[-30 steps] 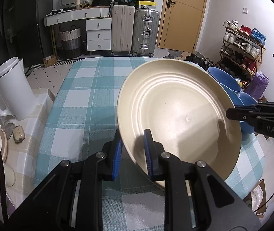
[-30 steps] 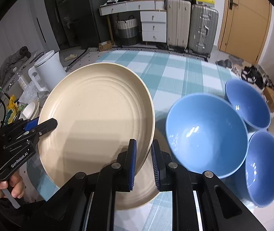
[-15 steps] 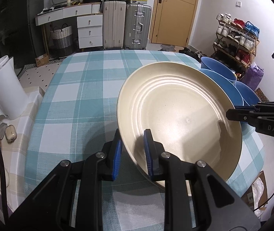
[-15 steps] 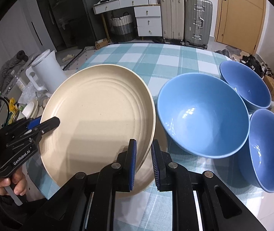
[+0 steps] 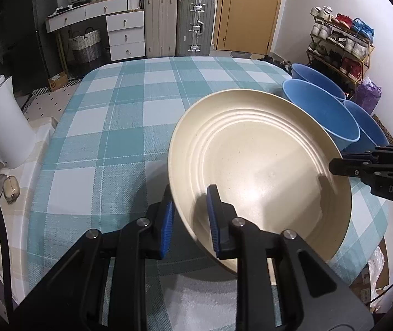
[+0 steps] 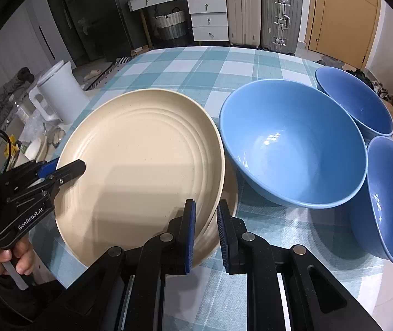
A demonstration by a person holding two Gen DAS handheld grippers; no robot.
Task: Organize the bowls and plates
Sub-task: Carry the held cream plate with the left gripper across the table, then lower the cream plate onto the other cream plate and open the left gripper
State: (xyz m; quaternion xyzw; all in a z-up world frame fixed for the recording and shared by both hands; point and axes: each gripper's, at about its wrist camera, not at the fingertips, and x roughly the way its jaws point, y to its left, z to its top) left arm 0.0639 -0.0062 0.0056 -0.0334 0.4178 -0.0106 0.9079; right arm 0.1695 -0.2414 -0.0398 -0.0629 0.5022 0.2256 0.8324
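Observation:
A cream ridged plate (image 5: 262, 165) is held by both grippers just above a second cream plate (image 6: 230, 193), whose rim shows beneath it. My left gripper (image 5: 189, 215) is shut on the plate's left rim, and it also shows in the right wrist view (image 6: 66, 169). My right gripper (image 6: 206, 226) is shut on the opposite rim, and it also shows in the left wrist view (image 5: 342, 165). Three blue bowls stand to the right: a large one (image 6: 293, 143), one behind it (image 6: 356, 99) and one at the near right (image 6: 389, 198).
The table has a teal checked cloth (image 5: 130, 127). A white kettle (image 5: 0, 129) stands on a side surface to the left, with small items near it. Suitcases (image 5: 179, 24), drawers and a shoe rack (image 5: 339, 44) stand beyond the table.
Both grippers have lowered the plate toward the table; it now sits flatter and lower, close over the second cream plate beside the large blue bowl.

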